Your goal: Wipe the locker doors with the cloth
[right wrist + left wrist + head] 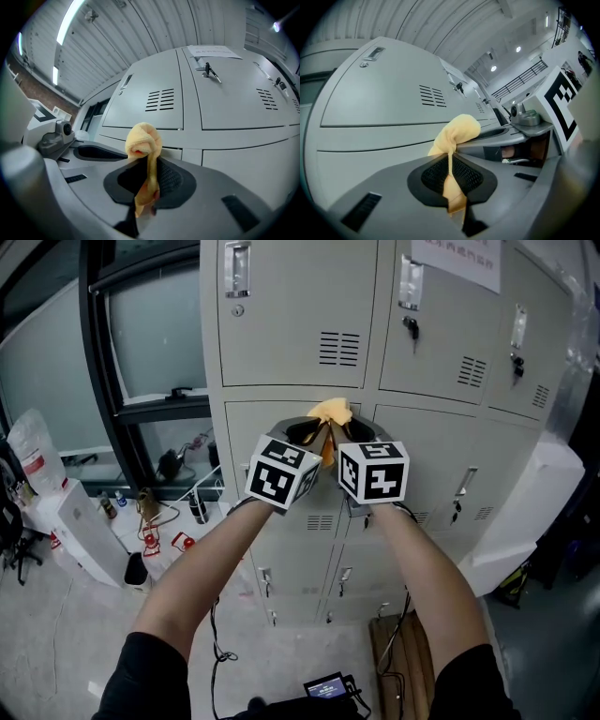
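A small yellow cloth (332, 413) is bunched between my two grippers, held up in front of the grey locker doors (300, 324). My left gripper (309, 432) is shut on one end of the cloth (457, 133); a strip of it runs down between the jaws. My right gripper (349, 430) is shut on the other end of the cloth (143, 140). The two grippers sit side by side, nearly touching, at the seam between an upper and a lower door. The cloth wad pokes out past the jaw tips toward the lockers.
The lockers have vents (338, 349), handles (236, 268) and keys (410, 327). A paper notice (457, 259) is stuck at the top right. A window frame (103, 352) stands to the left, with white bins (80, 531) and bottles on the floor below. A white box (525, 512) sits at the right.
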{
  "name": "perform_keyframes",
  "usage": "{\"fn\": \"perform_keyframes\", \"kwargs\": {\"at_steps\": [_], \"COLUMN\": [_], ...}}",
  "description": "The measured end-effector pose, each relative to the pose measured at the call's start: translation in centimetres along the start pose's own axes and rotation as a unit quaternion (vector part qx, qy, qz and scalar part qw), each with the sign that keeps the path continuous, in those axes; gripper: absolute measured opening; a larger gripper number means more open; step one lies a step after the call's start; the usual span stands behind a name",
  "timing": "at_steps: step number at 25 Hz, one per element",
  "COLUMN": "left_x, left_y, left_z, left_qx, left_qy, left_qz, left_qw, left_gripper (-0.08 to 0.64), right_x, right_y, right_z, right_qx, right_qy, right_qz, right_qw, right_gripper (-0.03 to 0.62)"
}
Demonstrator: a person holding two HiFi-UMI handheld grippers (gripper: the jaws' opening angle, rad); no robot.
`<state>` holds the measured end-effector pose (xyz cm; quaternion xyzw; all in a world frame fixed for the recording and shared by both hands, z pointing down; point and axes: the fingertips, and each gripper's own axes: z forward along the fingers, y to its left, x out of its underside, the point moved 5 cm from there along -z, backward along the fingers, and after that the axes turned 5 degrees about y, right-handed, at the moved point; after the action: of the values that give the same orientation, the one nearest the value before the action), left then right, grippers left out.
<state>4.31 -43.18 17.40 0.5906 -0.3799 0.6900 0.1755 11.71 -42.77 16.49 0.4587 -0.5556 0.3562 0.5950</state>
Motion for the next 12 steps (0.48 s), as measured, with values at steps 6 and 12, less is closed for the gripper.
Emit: {"fn": "perform_keyframes", "kwargs": {"at_steps": [6,12], "left_x": [-0.6,-0.9], "left_y": [-1.6,-2.9], "left_z": [1.6,2.7], "left_qx": [0.011,0.024], "left_qy": [-0.002,0.003], "left_qz": [-0.004,-0.003], "left_qw": [0.9999,0.9997], "left_gripper": [0.038,0.038], "right_x": [0.3,0.7], "right_y": [-2.1,-3.6], "right_z": [-0.9,-1.6], "right_qx": [0.013,0.023], "right_qy": [0.002,0.005], "right_qz": [0.001,0.008], "right_qw": [1.000,1.000], "right_gripper": [0.067,0.067]}}
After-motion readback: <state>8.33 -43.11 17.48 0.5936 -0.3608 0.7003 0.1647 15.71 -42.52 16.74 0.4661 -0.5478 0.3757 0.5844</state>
